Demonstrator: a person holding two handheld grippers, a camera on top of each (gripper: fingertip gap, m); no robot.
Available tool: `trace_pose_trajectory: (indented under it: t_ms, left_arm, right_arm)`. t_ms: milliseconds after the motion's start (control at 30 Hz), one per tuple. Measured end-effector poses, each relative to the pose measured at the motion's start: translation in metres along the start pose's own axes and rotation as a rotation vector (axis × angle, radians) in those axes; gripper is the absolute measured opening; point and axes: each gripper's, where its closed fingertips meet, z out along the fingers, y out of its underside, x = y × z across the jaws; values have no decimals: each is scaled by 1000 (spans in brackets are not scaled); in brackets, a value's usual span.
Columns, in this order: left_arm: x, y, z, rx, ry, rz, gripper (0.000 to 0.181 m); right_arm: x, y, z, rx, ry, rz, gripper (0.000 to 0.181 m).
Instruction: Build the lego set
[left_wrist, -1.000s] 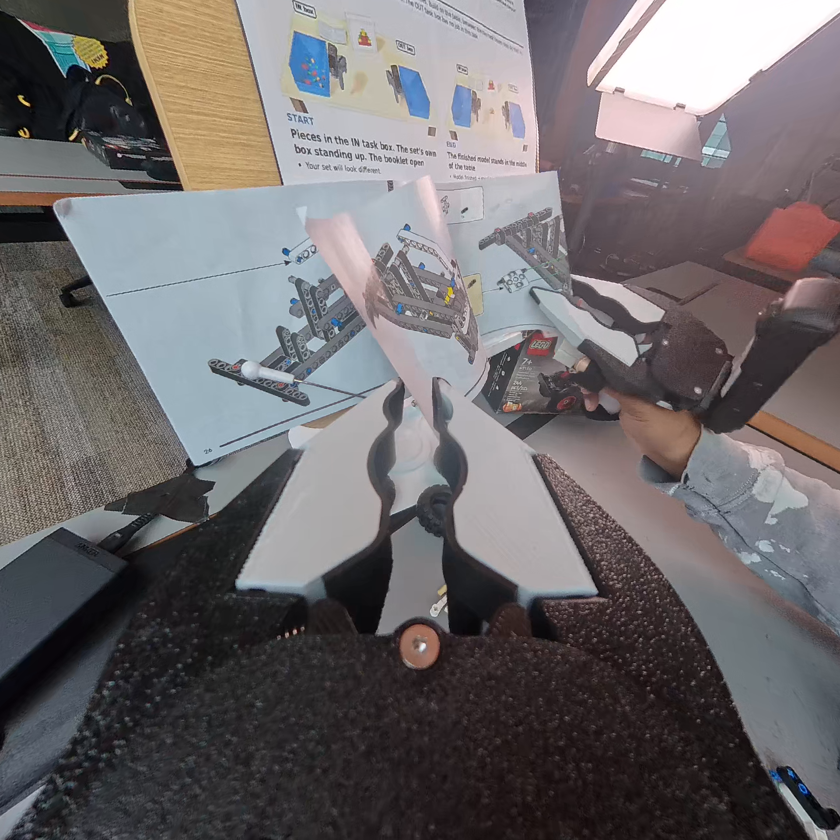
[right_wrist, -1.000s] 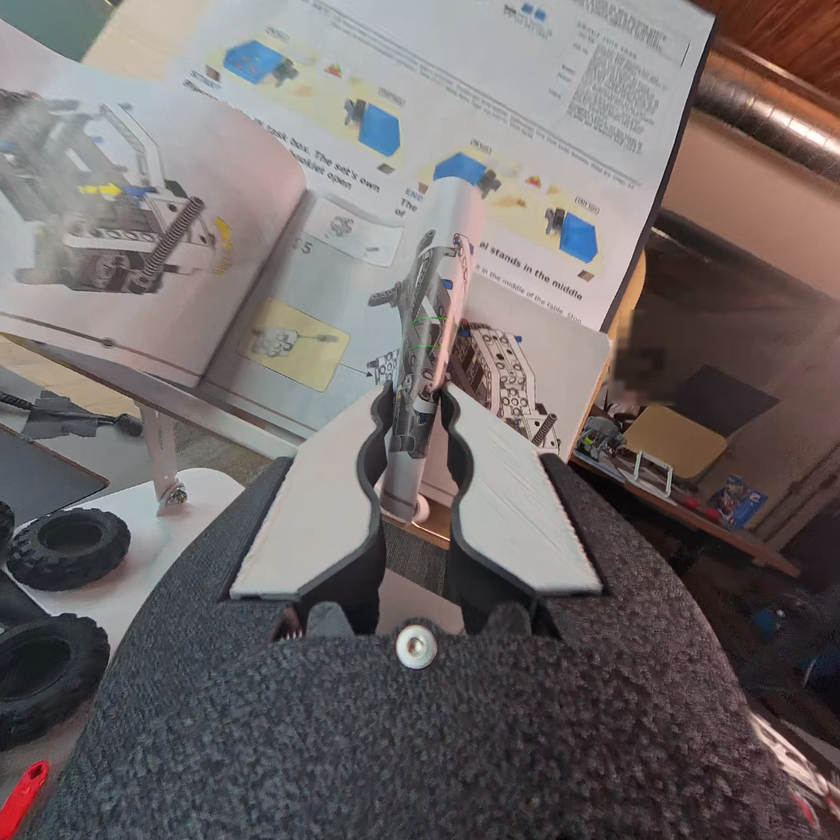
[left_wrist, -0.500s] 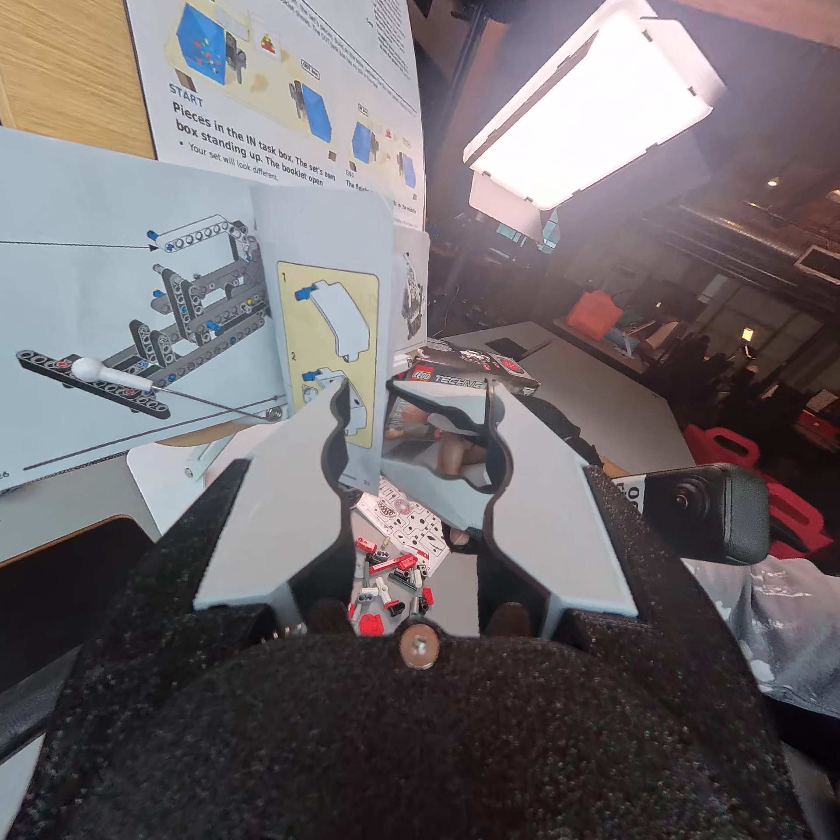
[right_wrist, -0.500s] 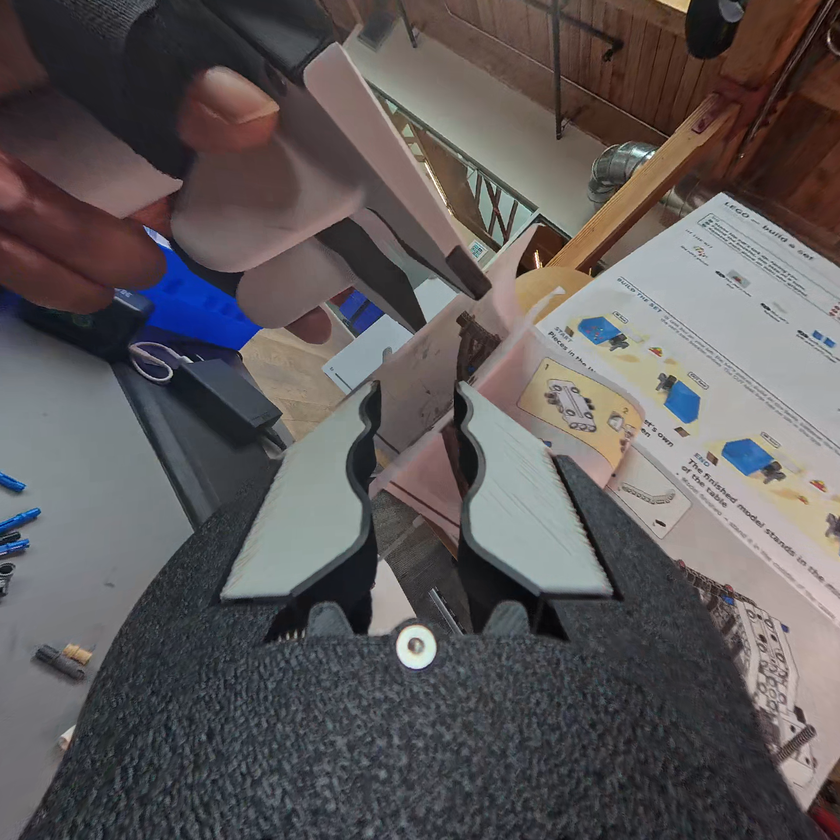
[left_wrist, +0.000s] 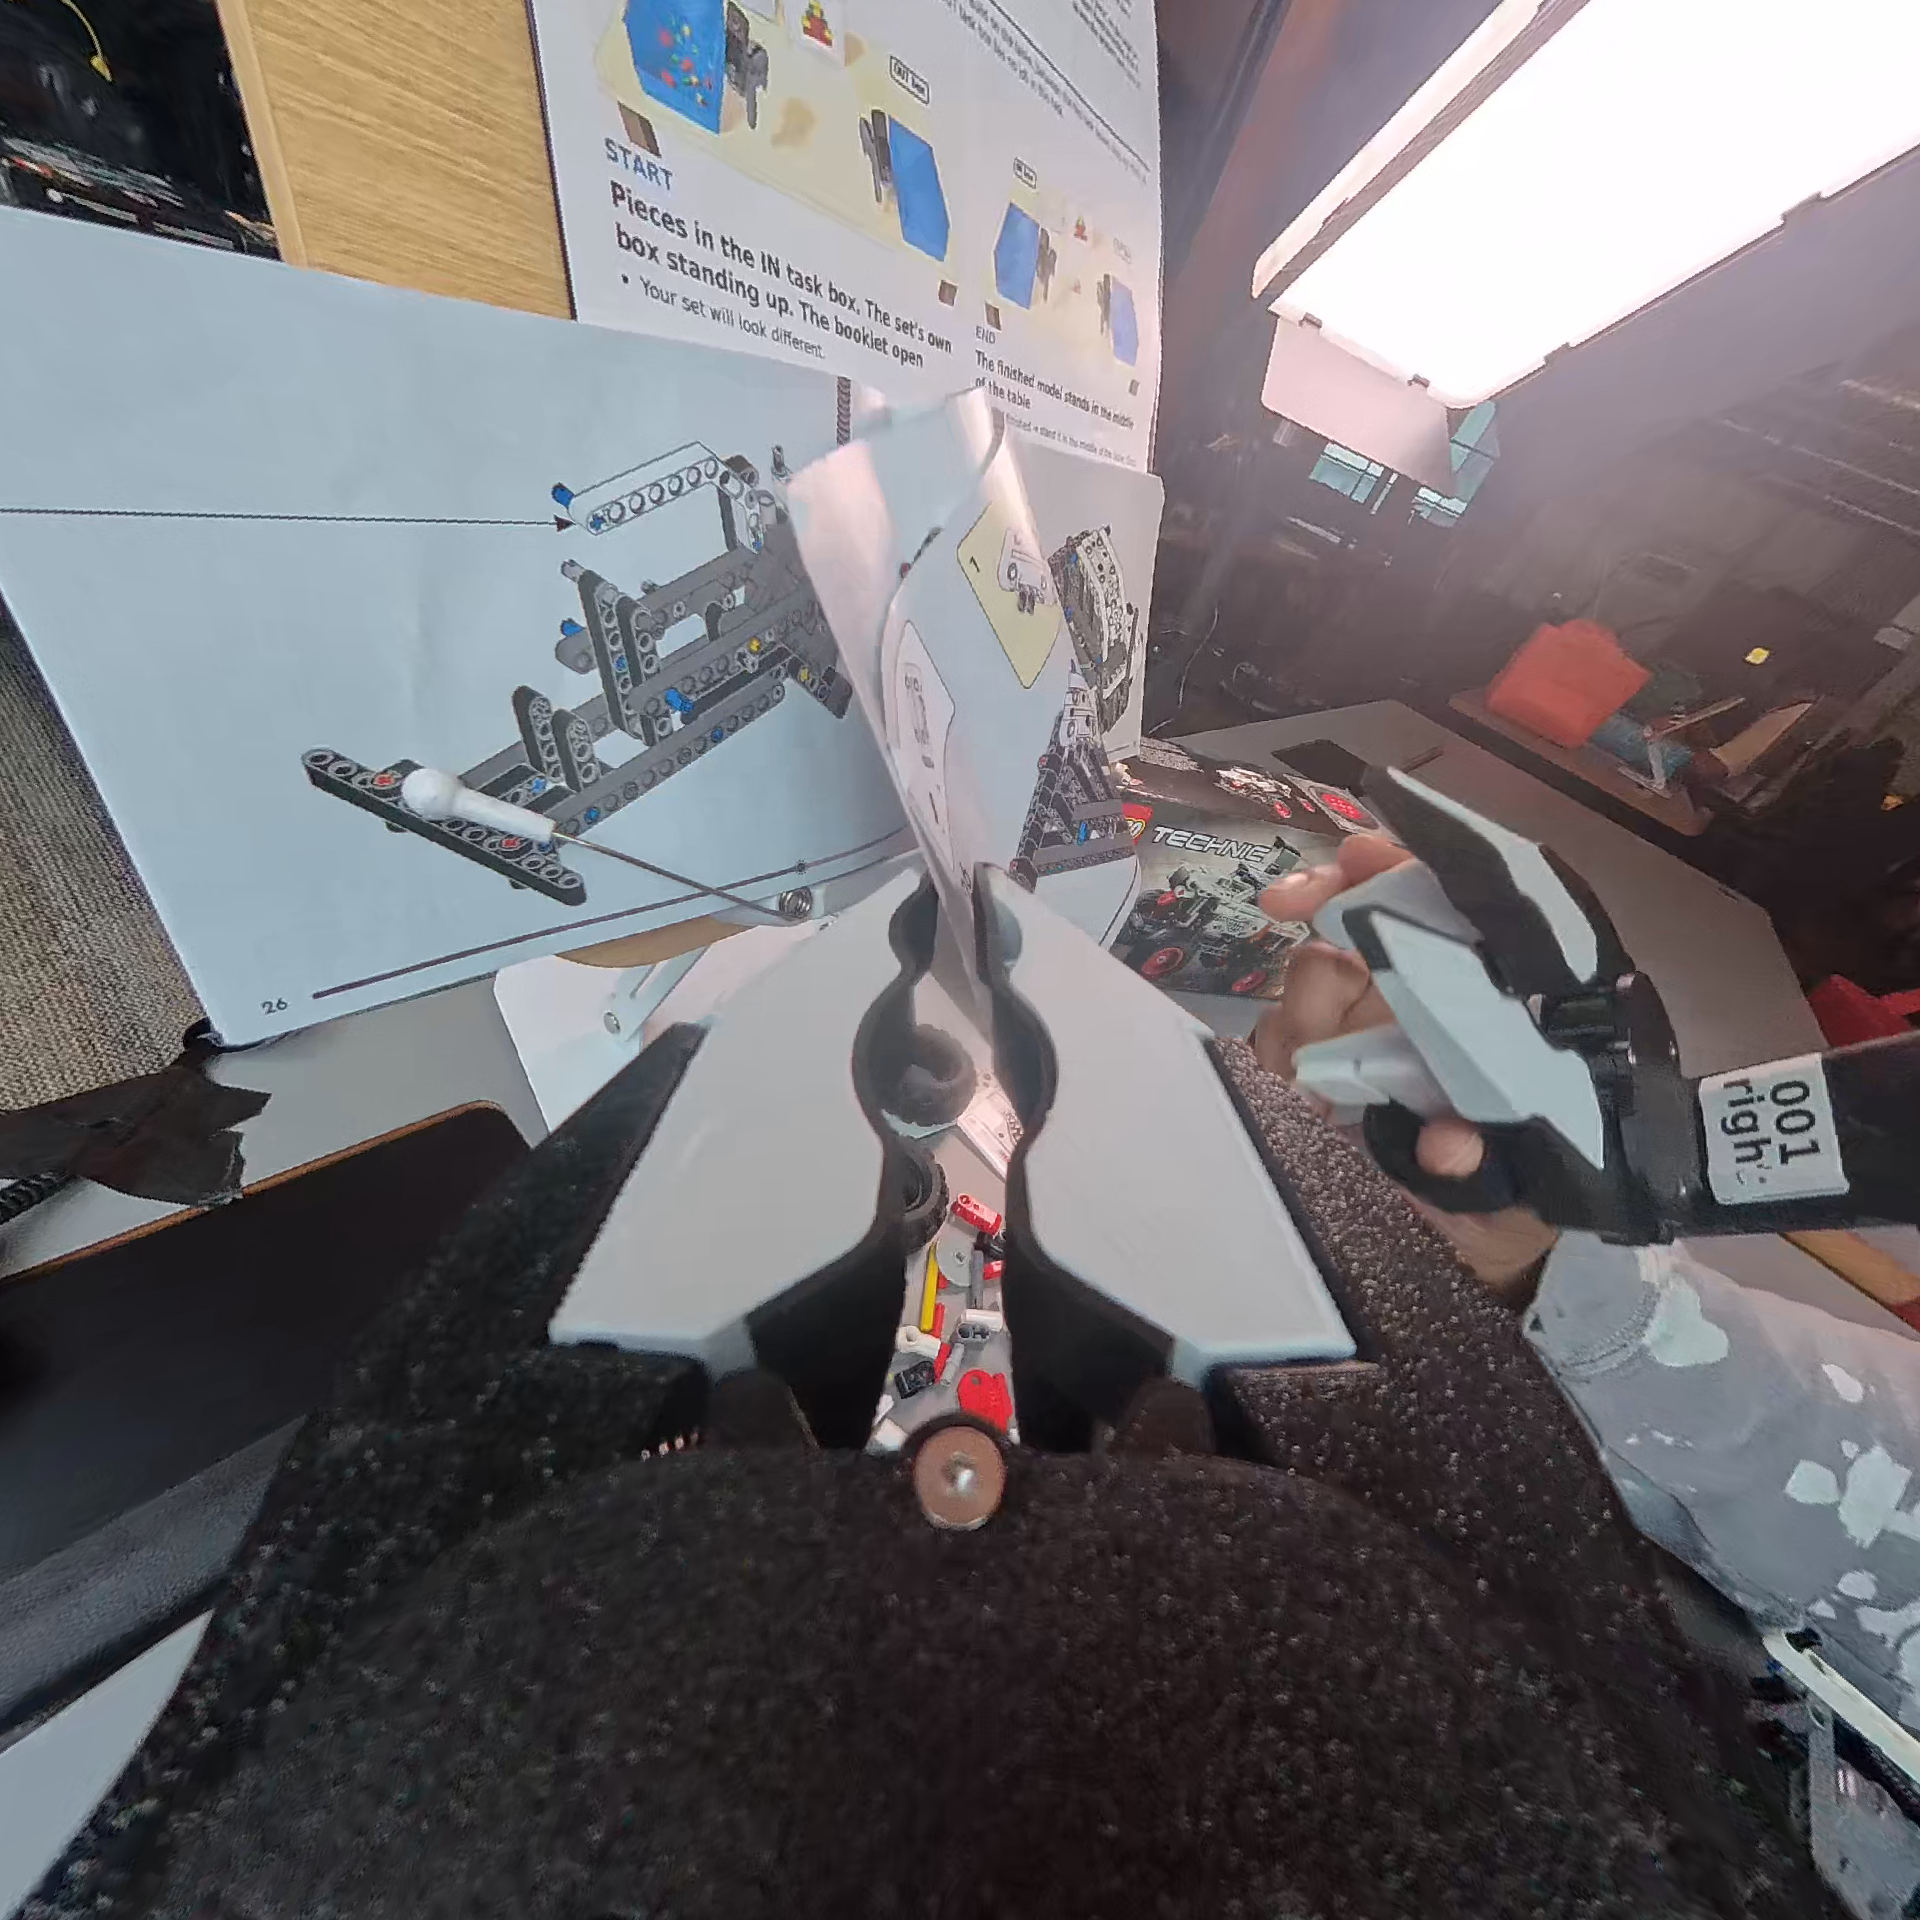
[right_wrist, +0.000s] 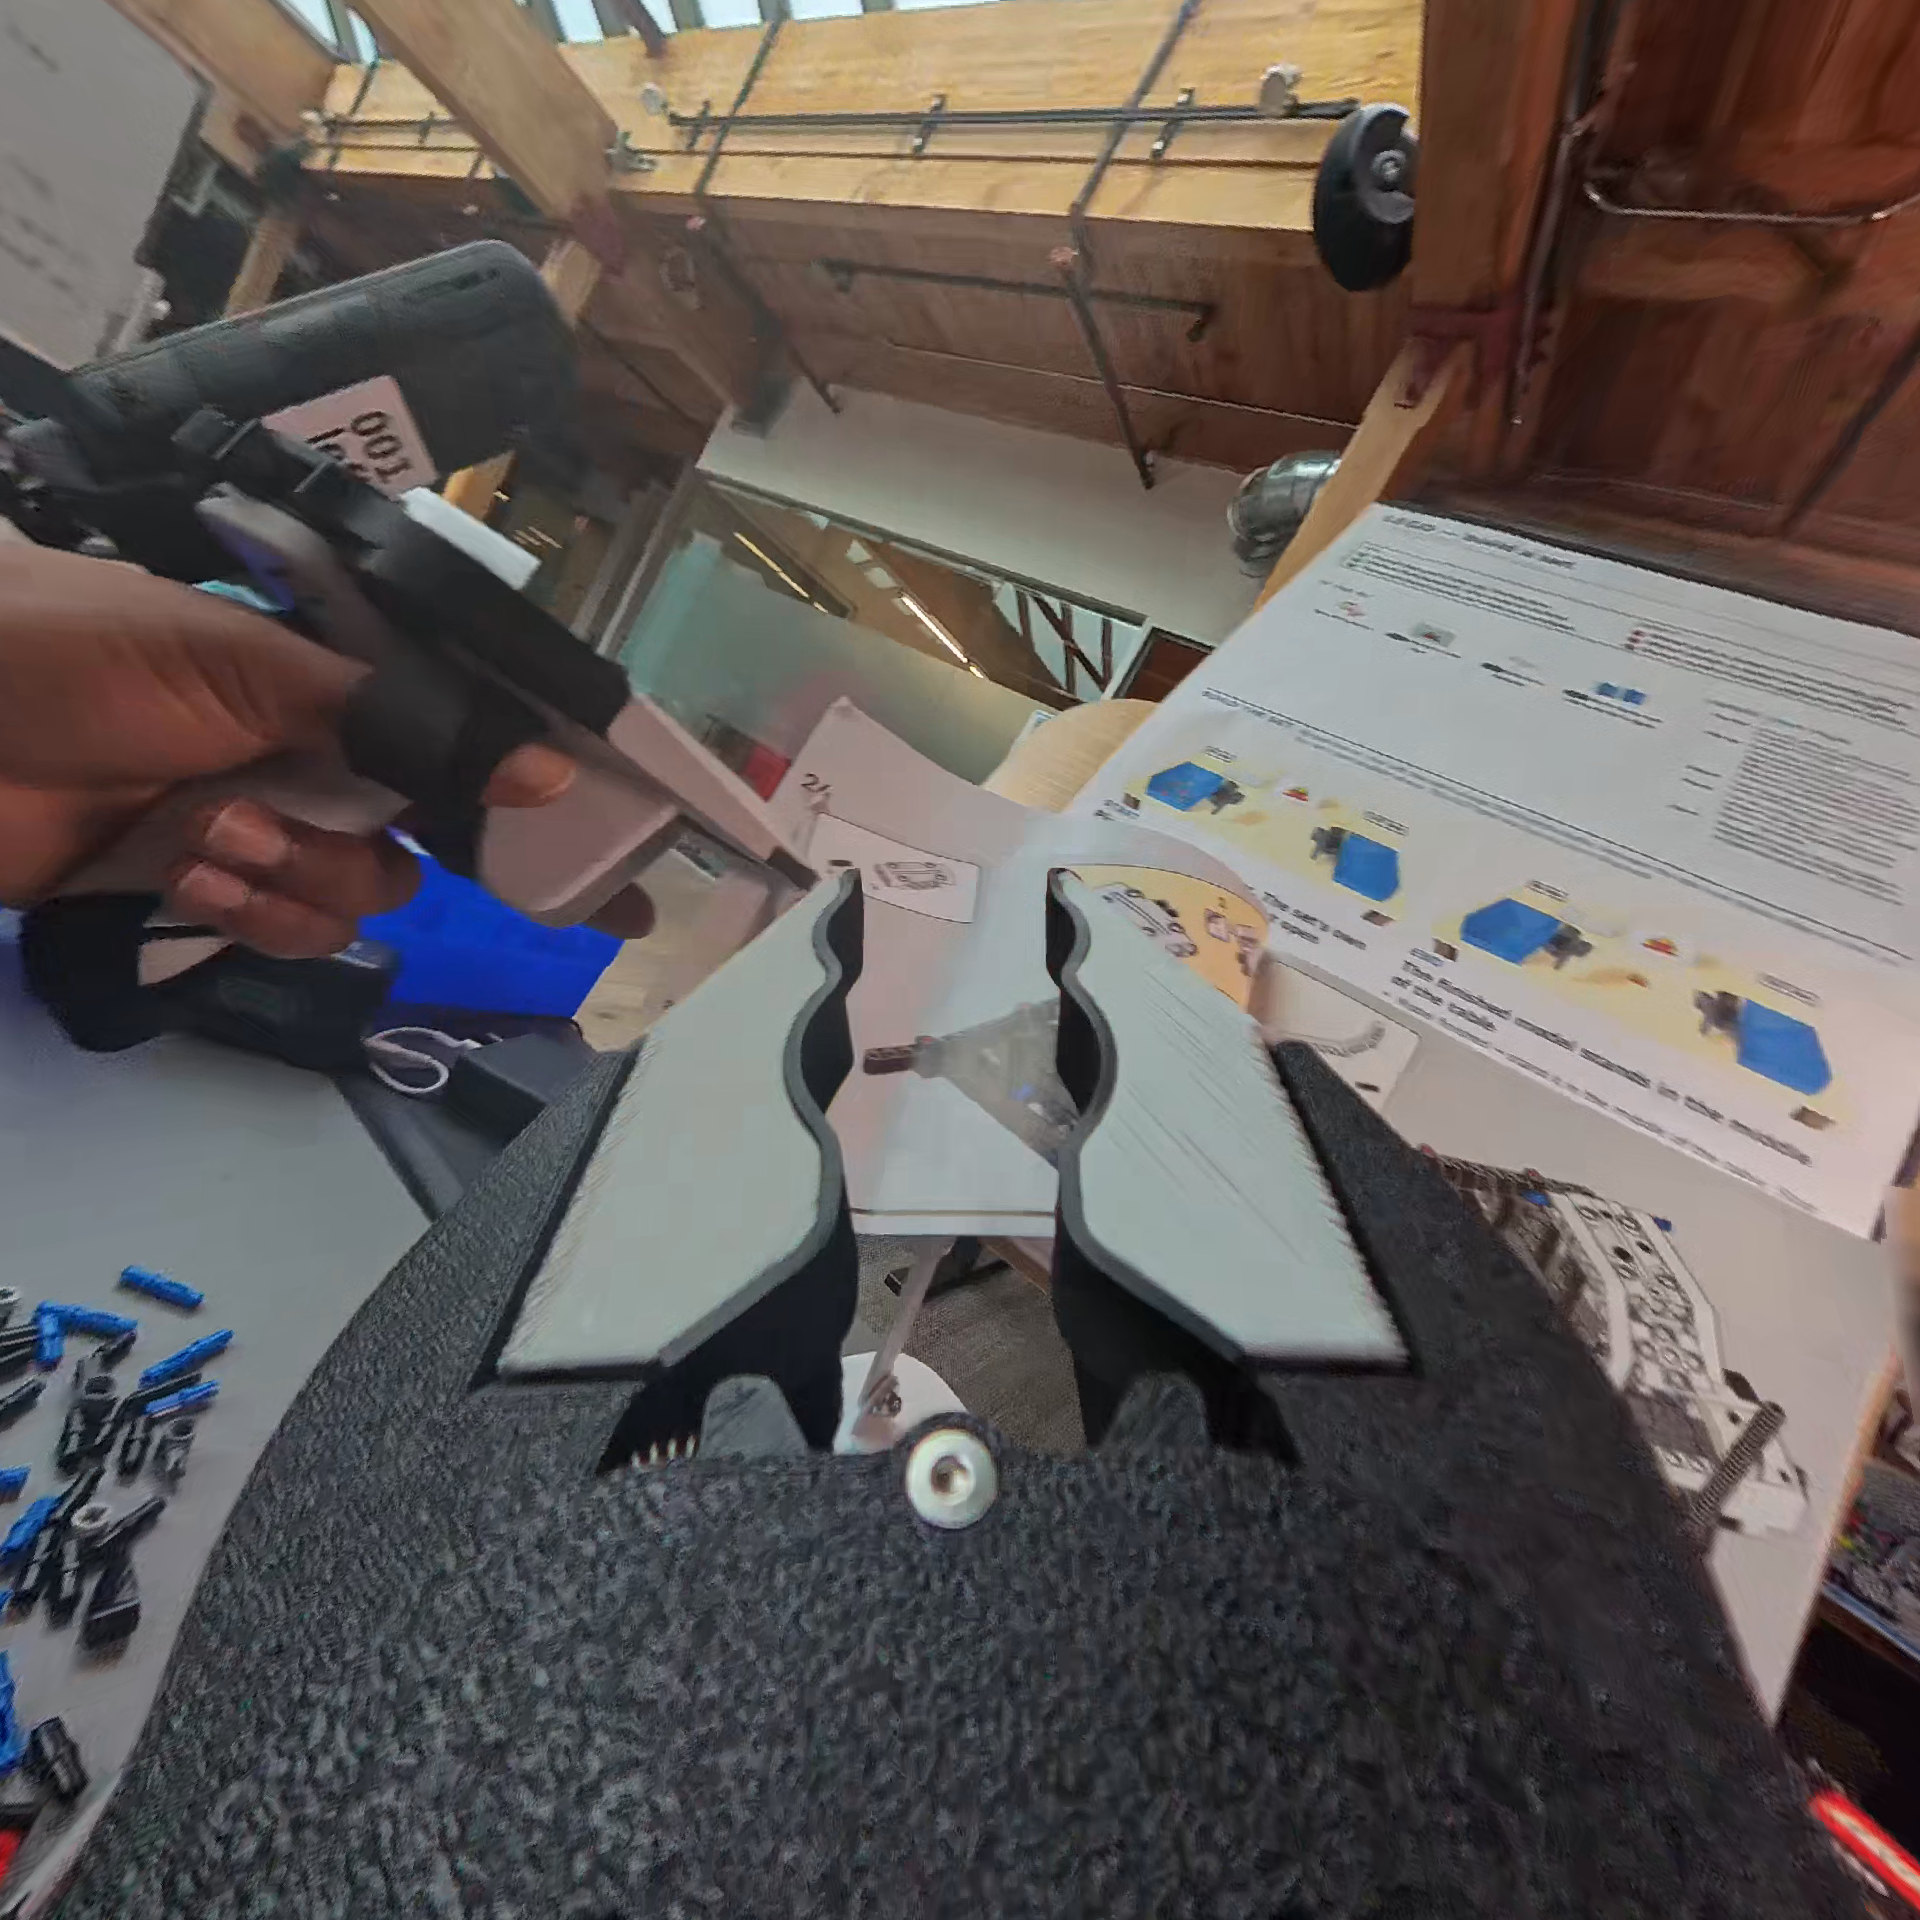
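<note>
The instruction booklet (left_wrist: 416, 623) stands open on a white stand. My left gripper (left_wrist: 956, 904) is shut on the lower edge of a few lifted pages (left_wrist: 935, 644), which curl up from between its fingertips. My right gripper (right_wrist: 954, 904) is open and empty, with a booklet page (right_wrist: 935, 1143) lying behind its fingers, not between them. In the left wrist view the right gripper (left_wrist: 1361, 852) is held in a hand to the right of the pages, apart from them. In the right wrist view the left gripper (right_wrist: 800, 873) touches the page edge.
A task poster (left_wrist: 831, 208) stands behind the booklet. The set's box (left_wrist: 1216, 883) lies at the right. A black tyre (left_wrist: 925, 1070) and small red, grey and yellow pieces (left_wrist: 956, 1320) lie under my left gripper. Blue and black pins (right_wrist: 94, 1434) are scattered near a blue bin (right_wrist: 488, 945). The left gripper's tips are roughly 9 centimetres from the right gripper's.
My left gripper, open half a second ago, has closed on the lifted pages. My right gripper has let go of the page it held a second ago and drawn back.
</note>
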Motion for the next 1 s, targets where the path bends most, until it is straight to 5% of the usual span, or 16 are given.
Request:
trace_pose_trajectory:
  t_ms: [167, 333, 633, 1000]
  left_arm:
    - [-1, -5, -5, 11, -13, 17, 1]
    - [3, -12, -8, 25, -4, 19, 3]
    - [12, -7, -3, -1, 38, 19, 24]
    - [-3, -7, -2, -12, -76, 79, 0]
  right_arm:
    - [71, 54, -12, -167, 241, 189, 37]
    - [70, 102, 2, -326, 194, 346, 49]
    - [34, 98, 27, -328, 106, 326, 49]
    - [18, 94, 32, -334, 48, 312, 48]
